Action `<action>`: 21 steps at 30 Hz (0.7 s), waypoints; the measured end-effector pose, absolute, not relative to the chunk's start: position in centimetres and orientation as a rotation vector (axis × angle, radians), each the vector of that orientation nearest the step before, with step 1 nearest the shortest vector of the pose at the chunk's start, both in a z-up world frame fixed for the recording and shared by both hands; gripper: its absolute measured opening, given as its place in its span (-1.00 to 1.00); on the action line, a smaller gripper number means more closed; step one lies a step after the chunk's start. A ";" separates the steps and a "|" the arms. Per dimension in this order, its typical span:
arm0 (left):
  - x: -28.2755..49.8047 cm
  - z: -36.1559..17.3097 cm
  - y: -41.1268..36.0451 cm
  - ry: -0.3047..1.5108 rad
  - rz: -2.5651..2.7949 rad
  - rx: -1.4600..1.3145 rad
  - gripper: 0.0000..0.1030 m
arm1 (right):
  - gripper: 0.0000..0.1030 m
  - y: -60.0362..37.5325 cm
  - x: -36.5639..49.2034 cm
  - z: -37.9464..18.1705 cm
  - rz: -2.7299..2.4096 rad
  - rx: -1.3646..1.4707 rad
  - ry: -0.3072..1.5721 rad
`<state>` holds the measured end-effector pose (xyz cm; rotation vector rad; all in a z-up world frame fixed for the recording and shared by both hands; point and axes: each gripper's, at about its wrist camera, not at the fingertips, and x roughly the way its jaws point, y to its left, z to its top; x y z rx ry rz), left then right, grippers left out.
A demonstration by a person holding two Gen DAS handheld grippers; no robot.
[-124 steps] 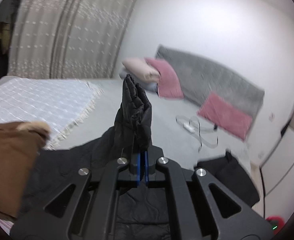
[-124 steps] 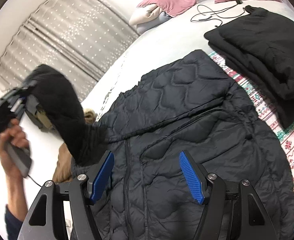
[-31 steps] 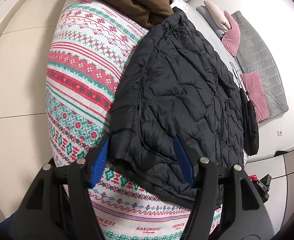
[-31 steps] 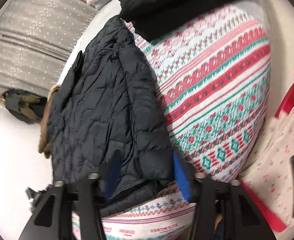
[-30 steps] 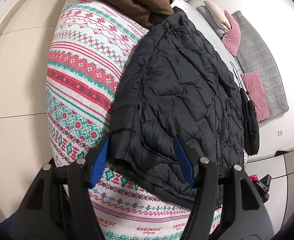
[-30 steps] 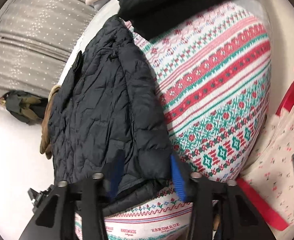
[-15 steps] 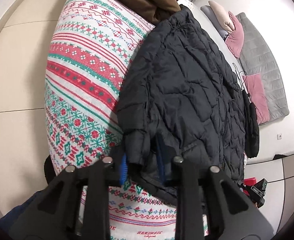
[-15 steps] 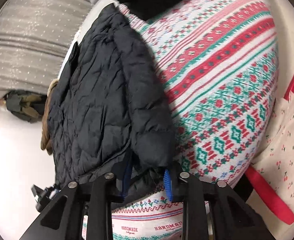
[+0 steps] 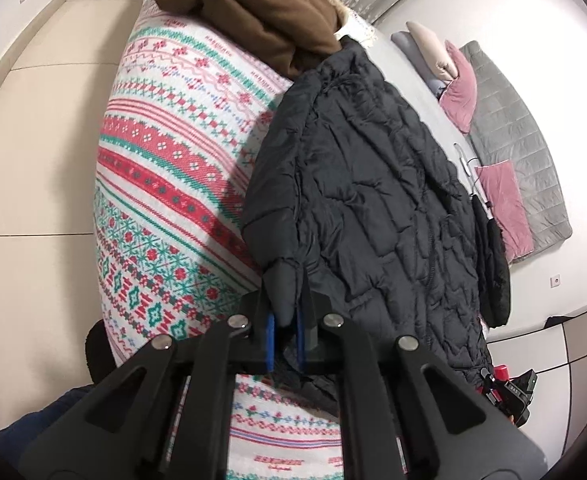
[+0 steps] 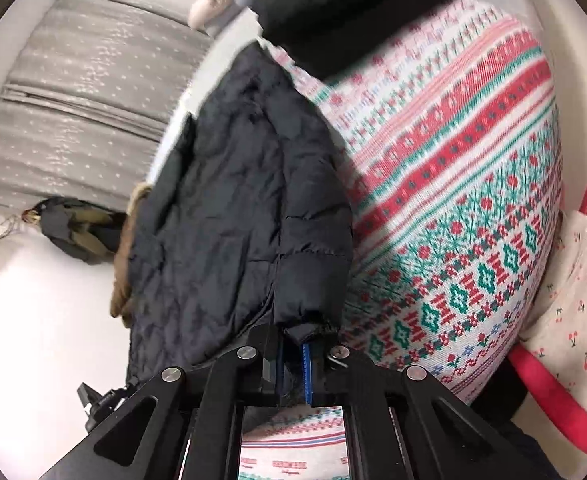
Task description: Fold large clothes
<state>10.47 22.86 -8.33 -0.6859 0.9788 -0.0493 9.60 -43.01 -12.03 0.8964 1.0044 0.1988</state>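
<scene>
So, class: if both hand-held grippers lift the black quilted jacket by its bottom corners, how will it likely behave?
The black quilted jacket will probably hang floppy, since it already drapes and wrinkles over the patterned blanket. Its puffy quilting suggests it is light for its size. The smooth shell might slip in the left hand-held gripper or right hand-held gripper.

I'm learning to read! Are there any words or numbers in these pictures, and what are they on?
Red woven words along the lower edge of the patterned blanket: too blurred to read, in both views.
Small white marking on the black device at lower right, left wrist view: too small to read.
Black jacket: no text shows.
</scene>
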 end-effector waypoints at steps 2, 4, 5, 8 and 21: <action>10.3 -7.8 22.8 0.969 -0.061 -0.692 -0.83 | -0.91 -43.3 9.0 -11.3 0.202 0.903 0.967; 9.8 -7.2 22.7 0.968 -0.074 -0.694 -0.84 | -0.92 -43.6 8.4 -10.4 0.205 0.906 0.924; 9.6 -7.0 22.6 0.968 -0.081 -0.694 -0.84 | -0.92 -43.6 8.0 -9.9 0.203 0.902 0.905; 8.2 -6.3 22.7 0.959 -0.101 -0.697 -0.84 | -0.93 -44.0 6.7 -8.3 0.214 0.907 0.853; -0.9 -1.9 24.3 0.838 -0.163 -0.787 -0.85 | -0.93 -43.9 -1.2 -3.1 0.326 1.002 0.625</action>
